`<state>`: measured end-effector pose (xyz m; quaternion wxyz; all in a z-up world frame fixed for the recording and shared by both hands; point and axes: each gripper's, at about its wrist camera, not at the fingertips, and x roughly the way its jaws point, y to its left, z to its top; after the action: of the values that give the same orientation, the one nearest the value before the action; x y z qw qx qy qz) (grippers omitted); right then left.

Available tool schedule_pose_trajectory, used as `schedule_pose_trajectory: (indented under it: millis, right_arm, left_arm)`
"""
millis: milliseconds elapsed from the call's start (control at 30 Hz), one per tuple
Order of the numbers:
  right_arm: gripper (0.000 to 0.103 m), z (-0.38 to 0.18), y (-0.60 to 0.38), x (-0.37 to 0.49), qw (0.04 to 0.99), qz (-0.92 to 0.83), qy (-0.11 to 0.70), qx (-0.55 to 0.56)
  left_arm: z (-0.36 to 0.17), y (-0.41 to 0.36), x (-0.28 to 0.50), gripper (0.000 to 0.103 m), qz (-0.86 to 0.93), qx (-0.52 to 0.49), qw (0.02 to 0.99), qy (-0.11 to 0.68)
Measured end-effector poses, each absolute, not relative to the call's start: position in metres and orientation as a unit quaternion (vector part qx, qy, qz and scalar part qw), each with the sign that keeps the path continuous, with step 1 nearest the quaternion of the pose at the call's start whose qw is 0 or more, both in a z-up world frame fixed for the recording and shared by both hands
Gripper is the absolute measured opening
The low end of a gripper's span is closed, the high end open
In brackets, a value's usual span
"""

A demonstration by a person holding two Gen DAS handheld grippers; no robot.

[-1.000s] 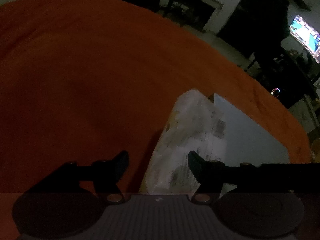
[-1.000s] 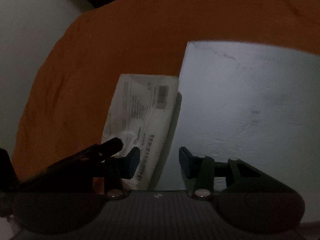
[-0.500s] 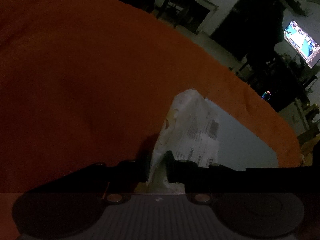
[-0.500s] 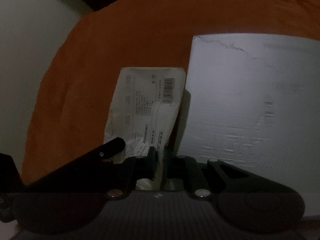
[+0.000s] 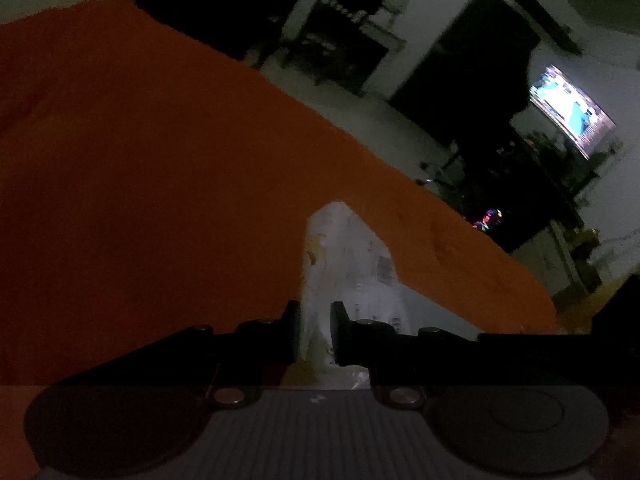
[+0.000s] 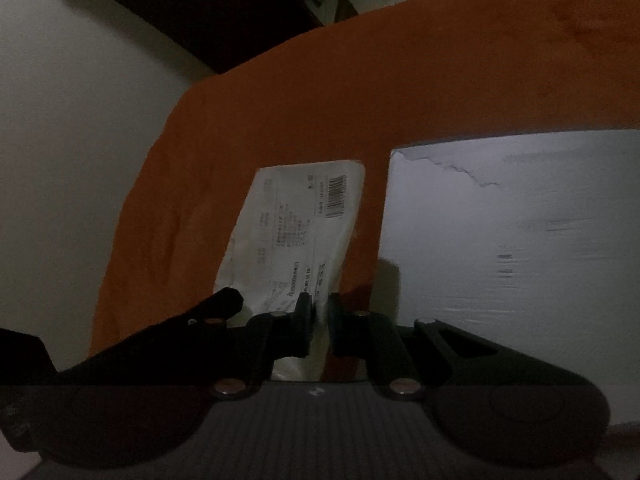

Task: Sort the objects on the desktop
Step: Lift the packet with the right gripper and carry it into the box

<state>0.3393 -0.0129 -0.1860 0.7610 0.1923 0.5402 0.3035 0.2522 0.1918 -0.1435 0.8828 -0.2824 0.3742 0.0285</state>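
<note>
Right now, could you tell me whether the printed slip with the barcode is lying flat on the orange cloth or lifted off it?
Lifted: both hand-held grippers pinch the printed slip's near edge, a shadow beneath it on the orange cloth.

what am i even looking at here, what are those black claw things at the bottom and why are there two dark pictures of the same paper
There is no robot here. A person holds a two-finger gripper in each hand, and each gripper carries a wide-angle camera that looks forward along its fingers. That is why the black parts fill the bottom of both pictures.

One picture comes from the left gripper, the other from the right gripper. Both look down at a surface covered by an orange cloth in a dim room.

On the cloth lies a large pale grey sheet. Beside it is a white printed slip with a barcode, like a receipt. Both grippers are shut on that slip at its near edge. In the left view it stands up between the fingers, so it seems lifted.

A lit screen glows in the background.
</note>
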Motion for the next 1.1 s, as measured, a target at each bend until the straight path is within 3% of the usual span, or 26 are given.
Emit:
schedule_pose_trajectory:
  millis: [500,900,967,1100]
  right_arm:
    - [0.010,-0.161,-0.069,0.307,0.764,0.306,0.520,0.230]
    - [0.010,-0.155,-0.121,0.255,0.774,0.293,0.512,0.231]
    - [0.010,-0.160,-0.127,0.251,0.769,0.289,0.517,0.239]
    - [0.009,-0.162,-0.142,0.236,0.765,0.282,0.524,0.246]
  left_arm:
    - [-0.104,0.131,0.226,0.013,-0.024,-0.283,0.880,0.380]
    - [-0.101,0.064,0.183,0.013,-0.078,-0.224,0.875,0.422]
    - [-0.103,0.056,0.178,0.007,-0.087,-0.212,0.874,0.428]
    - [-0.109,0.047,0.171,0.007,-0.106,-0.199,0.864,0.451]
